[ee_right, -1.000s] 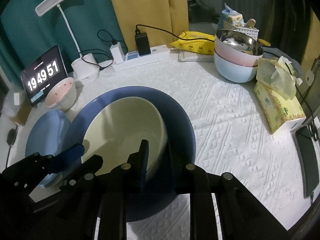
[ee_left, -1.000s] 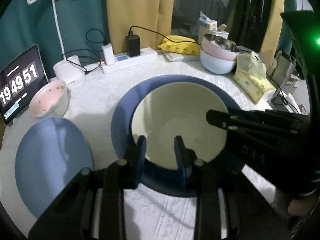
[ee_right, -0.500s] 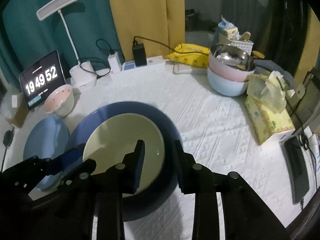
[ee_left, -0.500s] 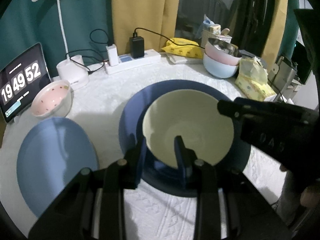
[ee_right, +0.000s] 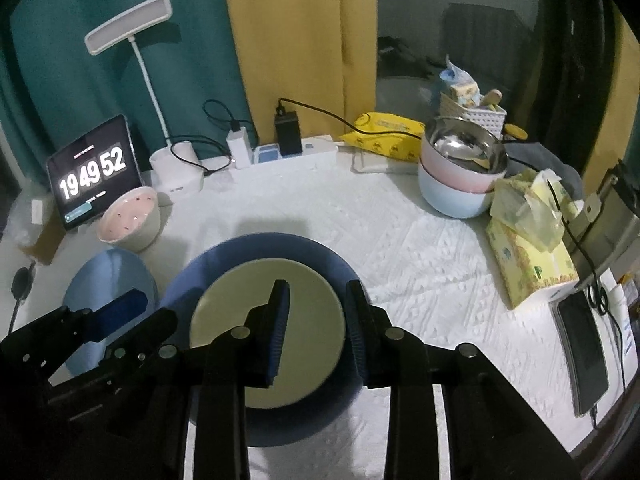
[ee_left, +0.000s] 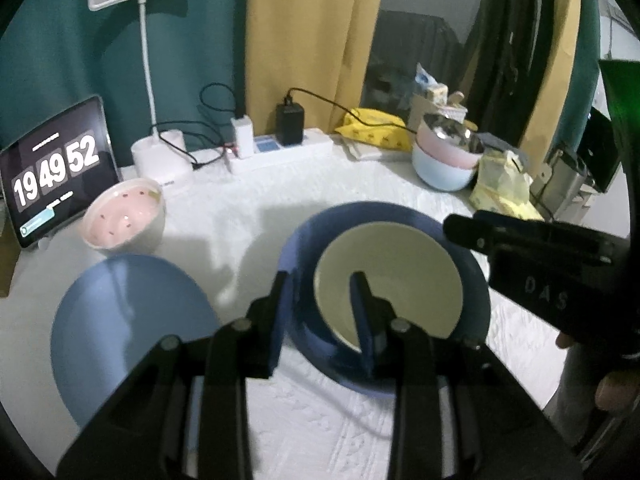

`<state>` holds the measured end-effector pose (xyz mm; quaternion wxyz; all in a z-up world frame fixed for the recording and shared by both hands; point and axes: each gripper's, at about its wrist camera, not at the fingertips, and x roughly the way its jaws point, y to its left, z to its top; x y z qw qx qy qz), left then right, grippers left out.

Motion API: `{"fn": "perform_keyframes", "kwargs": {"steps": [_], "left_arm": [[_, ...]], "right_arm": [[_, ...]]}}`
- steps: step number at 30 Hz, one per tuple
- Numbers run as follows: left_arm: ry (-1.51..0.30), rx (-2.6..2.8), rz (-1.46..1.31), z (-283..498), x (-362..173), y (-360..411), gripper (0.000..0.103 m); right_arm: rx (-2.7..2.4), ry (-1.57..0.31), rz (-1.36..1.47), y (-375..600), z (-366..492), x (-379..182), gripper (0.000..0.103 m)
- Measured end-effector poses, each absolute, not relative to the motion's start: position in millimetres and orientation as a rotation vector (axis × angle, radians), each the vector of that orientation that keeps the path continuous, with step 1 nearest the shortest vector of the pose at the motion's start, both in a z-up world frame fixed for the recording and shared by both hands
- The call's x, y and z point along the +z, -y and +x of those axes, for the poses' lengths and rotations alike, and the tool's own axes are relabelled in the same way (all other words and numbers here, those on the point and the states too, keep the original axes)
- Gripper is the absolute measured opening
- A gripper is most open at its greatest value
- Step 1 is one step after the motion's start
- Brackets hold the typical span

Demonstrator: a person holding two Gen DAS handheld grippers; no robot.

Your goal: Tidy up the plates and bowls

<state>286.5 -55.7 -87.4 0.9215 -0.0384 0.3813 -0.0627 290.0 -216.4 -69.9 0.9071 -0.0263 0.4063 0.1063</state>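
Cream bowl (ee_left: pixel 390 280): sits inside the dark blue bowl (ee_left: pixel 308 240) at the middle of the white-clothed worktop (ee_right: pixel 420 248).
Left tongs (ee_left: pixel 320 308): parted, above the cream bowl's near-left rim, nothing between the pads.
Right tongs (ee_right: pixel 316 316): jaws have just been opening; now released over the cream bowl's right side, gripping nothing.
Left view only: the letters "DAS" on the right tongs' body, and a bit of the person's hand (ee_left: pixel 616 390) at the right edge.
Right view only: a phone (ee_right: pixel 582 344) on a cable at the near right, and a white basket (ee_right: pixel 472 114) behind the stacked pink and pale blue bowls (ee_right: pixel 456 184).
Light blue plate (ee_left: pixel 120 328): near left, beside the dark blue bowl.
Pink-lined bowl (ee_right: pixel 130 222): far left.
Tablet clock (ee_right: pixel 94 170): reads "19 49 52".
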Motion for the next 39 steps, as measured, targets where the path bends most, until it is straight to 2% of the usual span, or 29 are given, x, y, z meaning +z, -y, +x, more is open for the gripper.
{"fn": "perform_keyframes", "kwargs": {"steps": [8, 10, 11, 39], "left_arm": [[-0.736, -0.098, -0.102, 285, -77, 25, 0.036], [-0.722, -0.089, -0.111, 284, -75, 16, 0.045], [-0.715, -0.085, -0.117, 284, -74, 12, 0.046], [-0.693, 0.073, -0.217, 300, -86, -128, 0.046]], "right_arm": [[0.256, -0.832, -0.072, 190, 295, -63, 0.03], [0.267, -0.834, -0.077, 182, 296, -62, 0.031], [0.272, -0.833, -0.081, 178, 297, -62, 0.031], [0.381, -0.877, -0.185, 54, 334, -80, 0.031]]}}
